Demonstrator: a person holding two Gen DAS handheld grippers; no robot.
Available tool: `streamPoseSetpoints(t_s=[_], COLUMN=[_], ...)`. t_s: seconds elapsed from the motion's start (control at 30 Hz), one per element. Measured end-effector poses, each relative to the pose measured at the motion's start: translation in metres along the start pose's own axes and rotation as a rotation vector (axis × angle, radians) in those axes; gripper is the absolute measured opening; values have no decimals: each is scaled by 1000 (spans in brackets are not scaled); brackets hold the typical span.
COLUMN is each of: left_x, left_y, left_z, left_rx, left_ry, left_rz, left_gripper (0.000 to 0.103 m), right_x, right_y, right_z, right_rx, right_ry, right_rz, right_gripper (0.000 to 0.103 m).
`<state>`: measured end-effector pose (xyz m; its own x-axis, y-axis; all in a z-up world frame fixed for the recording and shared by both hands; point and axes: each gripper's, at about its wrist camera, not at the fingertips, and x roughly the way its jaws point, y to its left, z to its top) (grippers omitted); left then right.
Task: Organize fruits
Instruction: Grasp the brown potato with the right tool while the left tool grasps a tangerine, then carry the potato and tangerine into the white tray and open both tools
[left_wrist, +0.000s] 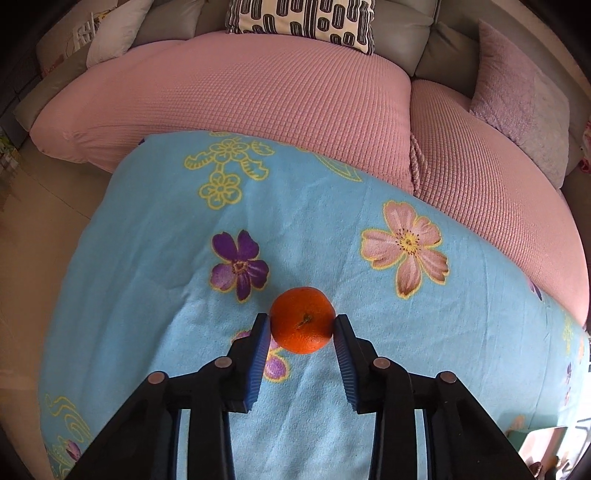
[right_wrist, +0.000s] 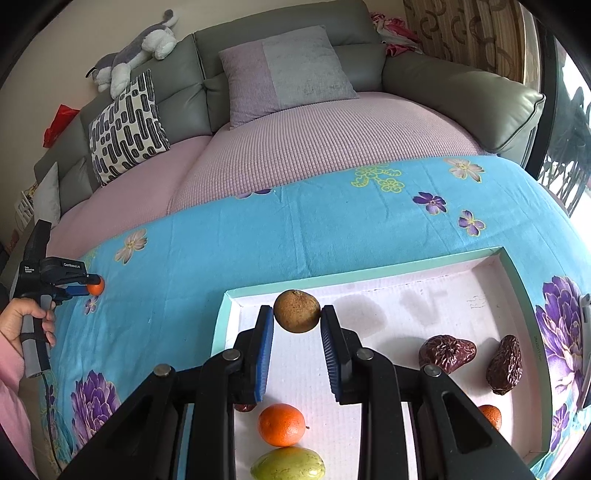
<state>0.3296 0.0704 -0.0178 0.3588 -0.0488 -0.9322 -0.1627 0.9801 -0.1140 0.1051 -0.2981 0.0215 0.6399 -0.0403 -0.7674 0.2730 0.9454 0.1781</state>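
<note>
Over a flowered blue blanket, the left gripper (left_wrist: 302, 322) pinches a mandarin (left_wrist: 303, 319) for sorting, while the right gripper (right_wrist: 297, 319) clamps a brown fruit (right_wrist: 296, 310) above the white tray (right_wrist: 236, 298) holding other fruits.

Left gripper (left_wrist: 302, 320) and right gripper (right_wrist: 297, 314) both clamped, apparently angled downward

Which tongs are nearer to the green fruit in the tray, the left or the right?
Right. The right tongs hold a brown fruit over the tray, just above the green fruit. The left tongs grip an orange far off on the blanket.
</note>
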Motion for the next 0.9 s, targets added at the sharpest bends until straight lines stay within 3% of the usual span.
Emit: streamPoseSetpoints(t_s=[0.17,0.37,0.57,0.9], left_x=[-23,-63,-99,-130], left_y=[-13,-34,-59,-110], left_z=[-25,-67,-119,-199], left_rx=[17,50,92,186], left_ry=[2,-75,-159,-151], left_rz=[-39,-152,-215,-376], left_gripper=[37,37,37,37], right_x=[-2,-8,-20,-53], right_y=[-7,-22,-43,-69], right_z=[2,4,7,8], right_rx=[19,53,98,119], right_ry=[-5,-15,-38,-83], right_rz=[1,-9,-48,-113], right_gripper=[27,27,27,27])
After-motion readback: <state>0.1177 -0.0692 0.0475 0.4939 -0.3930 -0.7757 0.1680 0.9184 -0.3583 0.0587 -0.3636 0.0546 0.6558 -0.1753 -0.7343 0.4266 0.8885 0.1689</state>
